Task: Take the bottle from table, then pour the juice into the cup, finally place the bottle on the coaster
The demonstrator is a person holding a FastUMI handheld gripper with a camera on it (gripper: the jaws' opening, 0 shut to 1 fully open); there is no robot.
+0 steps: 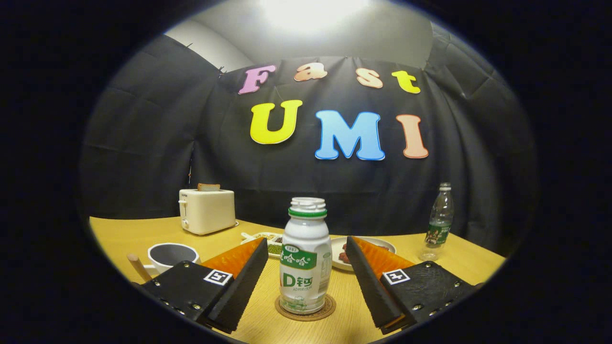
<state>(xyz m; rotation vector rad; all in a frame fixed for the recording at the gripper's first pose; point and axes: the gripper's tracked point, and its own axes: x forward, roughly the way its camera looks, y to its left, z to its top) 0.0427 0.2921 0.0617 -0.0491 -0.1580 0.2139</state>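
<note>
— So, where are my jaws point(306, 282) right now?

— Spread wide, nothing pinched. The white plastic juice bottle with the green collar and green label point(305, 258) stands between the two fingers point(239, 282), with a gap on each side; neither one touches it.

— And its long axis?

— Upright, neck open at the top, as far as I can tell no cap on it. It stands on the round brown cork coaster point(306, 309), on the yellow wooden bench point(143, 234).

— On the coaster already? Then I judge the placing is done, or nothing has begun; I can't tell which from here.

— The grey-lined white cup with a wooden handle point(169, 255) sits beyond my left finger, near the bench edge. If a pour is still owed, the bottle must travel left to it.

— Anything else further out?

— A white plate of food point(382, 244) behind the right finger, a cream toaster point(206, 210) far left, a clear water bottle point(439, 222) far right.
</note>
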